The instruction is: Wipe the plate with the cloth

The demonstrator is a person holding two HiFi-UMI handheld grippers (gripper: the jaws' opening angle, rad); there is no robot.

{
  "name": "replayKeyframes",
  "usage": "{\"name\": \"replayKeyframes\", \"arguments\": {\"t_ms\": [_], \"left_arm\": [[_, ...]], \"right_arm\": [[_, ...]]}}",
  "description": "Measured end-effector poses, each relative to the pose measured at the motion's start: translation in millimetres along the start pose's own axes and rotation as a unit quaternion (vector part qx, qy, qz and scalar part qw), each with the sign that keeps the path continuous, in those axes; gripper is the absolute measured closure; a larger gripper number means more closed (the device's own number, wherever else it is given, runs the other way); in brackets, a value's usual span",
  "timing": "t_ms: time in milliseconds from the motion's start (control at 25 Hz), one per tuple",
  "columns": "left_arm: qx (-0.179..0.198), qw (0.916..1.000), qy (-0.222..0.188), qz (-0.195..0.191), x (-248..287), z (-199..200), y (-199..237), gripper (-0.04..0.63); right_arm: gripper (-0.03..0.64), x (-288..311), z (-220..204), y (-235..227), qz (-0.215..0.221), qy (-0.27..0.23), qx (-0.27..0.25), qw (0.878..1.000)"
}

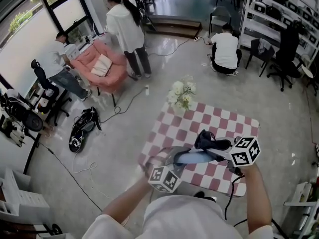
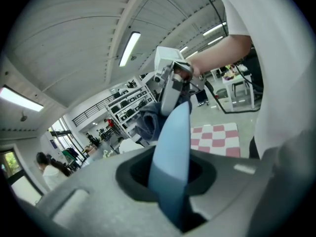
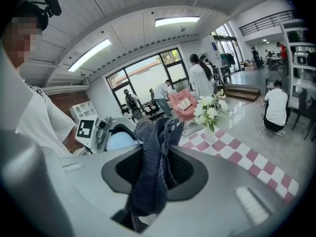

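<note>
Left gripper: jaws clamped on the rim of a light blue plate, held in the air above the pink-and-white checked tablecloth. Right gripper: jaws closed on a bunched dark blue-grey cloth, its free end against the plate's far side. White flowers stand at the table's far edge. Status, as judged: both items in hand and meeting; the extent wiped cannot be told, and strokes across the plate's face likely remain.
</note>
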State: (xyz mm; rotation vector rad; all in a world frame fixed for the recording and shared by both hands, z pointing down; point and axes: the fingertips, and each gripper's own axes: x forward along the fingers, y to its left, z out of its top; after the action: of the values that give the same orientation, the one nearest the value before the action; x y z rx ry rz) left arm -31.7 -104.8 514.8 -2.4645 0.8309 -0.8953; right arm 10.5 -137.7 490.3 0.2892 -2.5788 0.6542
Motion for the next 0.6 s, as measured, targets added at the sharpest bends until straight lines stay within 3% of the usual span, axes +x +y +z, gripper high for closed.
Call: {"name": "replayKeyframes", "arguments": {"t_ms": [600], "left_arm": [[0.020,0.9980,-0.058,0.017,-20.4,30.5,8.8,0.523]], "right_arm": [[0.502,-19.3,-28.1,-40.5,-0.026,-0.012,0.075,0.997]]}}
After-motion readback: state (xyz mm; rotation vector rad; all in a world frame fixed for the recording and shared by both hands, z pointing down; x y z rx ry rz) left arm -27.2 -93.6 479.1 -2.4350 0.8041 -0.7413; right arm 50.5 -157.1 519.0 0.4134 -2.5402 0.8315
